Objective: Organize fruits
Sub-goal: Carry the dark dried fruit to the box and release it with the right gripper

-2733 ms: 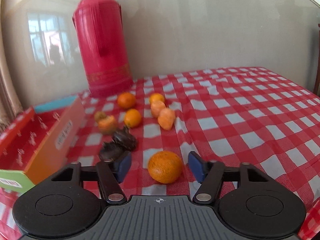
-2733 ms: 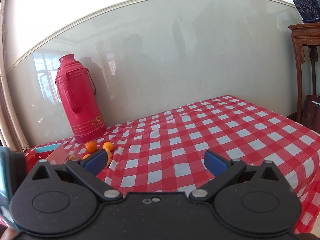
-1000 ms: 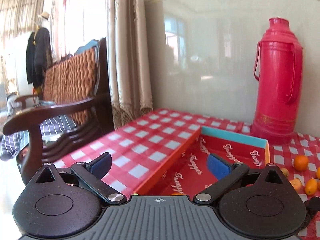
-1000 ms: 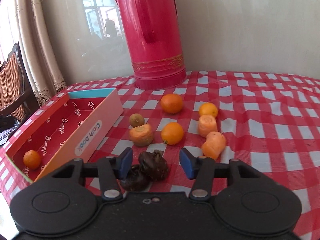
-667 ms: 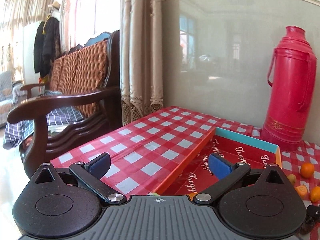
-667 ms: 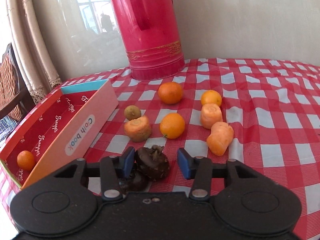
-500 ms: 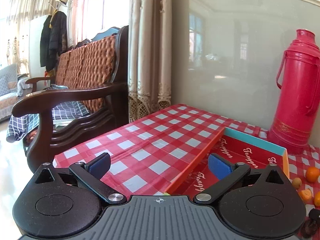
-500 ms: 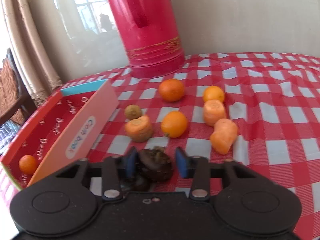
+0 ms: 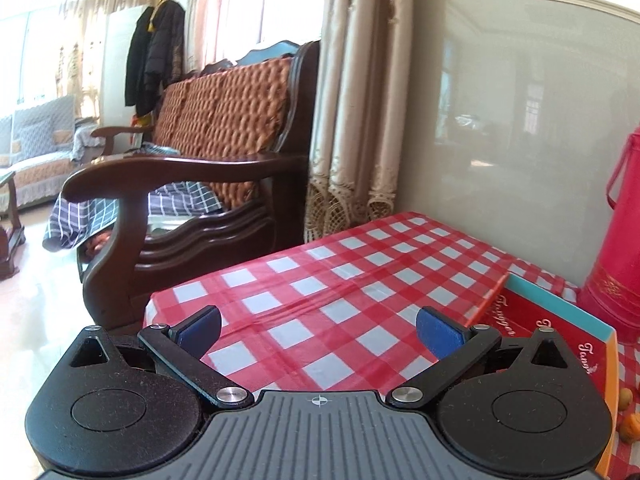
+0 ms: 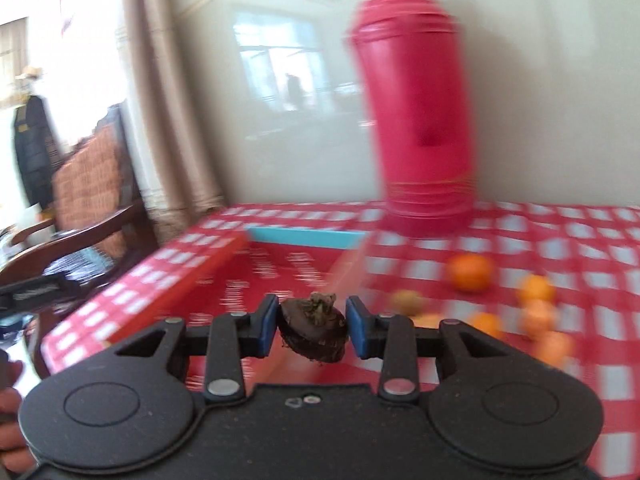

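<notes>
My right gripper (image 10: 313, 327) is shut on a dark brown fruit (image 10: 314, 332) with a dried stem, lifted clear of the cloth in a blurred right wrist view. Behind it lies the red box (image 10: 280, 268) with a blue far wall, its inside mostly hidden by blur. Several orange fruits (image 10: 469, 272) and a small brown one (image 10: 408, 302) sit on the checked cloth to the right. My left gripper (image 9: 318, 330) stands open over bare checked tablecloth, left of the same red box (image 9: 560, 332), with nothing between its fingers.
A tall red thermos (image 10: 416, 120) stands against the wall behind the fruits. A wooden armchair (image 9: 192, 208) and curtains (image 9: 352, 120) stand past the table's left edge (image 9: 160, 300). A person's fingers (image 10: 8, 404) show at the lower left of the right wrist view.
My right gripper closed on the dark fruit, lifted it and swung left toward the red box. My left gripper drifted left, away from the box, staying open.
</notes>
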Motion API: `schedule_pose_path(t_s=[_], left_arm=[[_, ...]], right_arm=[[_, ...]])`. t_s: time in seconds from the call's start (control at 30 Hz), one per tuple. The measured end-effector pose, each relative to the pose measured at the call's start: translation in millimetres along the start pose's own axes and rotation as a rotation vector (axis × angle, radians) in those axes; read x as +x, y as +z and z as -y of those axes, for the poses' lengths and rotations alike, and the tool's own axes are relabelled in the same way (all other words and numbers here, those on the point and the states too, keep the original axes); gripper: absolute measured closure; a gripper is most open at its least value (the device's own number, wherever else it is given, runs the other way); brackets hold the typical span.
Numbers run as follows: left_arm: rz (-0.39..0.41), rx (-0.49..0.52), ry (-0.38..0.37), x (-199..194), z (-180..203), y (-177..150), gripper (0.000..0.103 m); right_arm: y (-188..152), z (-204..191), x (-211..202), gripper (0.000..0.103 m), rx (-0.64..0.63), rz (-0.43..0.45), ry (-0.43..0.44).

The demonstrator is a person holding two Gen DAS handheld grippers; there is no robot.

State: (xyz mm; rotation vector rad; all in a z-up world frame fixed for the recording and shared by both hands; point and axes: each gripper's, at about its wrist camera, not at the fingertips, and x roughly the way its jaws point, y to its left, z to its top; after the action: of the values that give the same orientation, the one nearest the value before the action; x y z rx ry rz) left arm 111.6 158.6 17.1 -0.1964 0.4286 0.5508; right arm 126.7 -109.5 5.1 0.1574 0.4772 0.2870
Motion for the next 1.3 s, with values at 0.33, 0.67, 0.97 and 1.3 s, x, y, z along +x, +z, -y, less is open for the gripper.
schedule_pose_path(t_s=[0.33, 0.67, 0.97, 1.3], left_arm=[[-0.007, -0.017, 0.036, 10, -18, 1, 0.000], [0.033, 0.045, -0.094, -13, 9, -4, 0.000], [0.140, 0.233, -0.447, -84, 89, -33, 0.000], [0.045, 0.461, -0.619, -117, 172, -92, 0.001]], right_arm=[[-18, -62, 40, 0.069, -0.117, -0.100, 0.060], [-8, -14, -46, 0.008, -0.132, 0.131, -0.164], [-22, 69, -97, 0.006, -0.065, 0.242, -0.728], [-38, 113, -138, 0.006, -0.016, 0.305, -0.968]])
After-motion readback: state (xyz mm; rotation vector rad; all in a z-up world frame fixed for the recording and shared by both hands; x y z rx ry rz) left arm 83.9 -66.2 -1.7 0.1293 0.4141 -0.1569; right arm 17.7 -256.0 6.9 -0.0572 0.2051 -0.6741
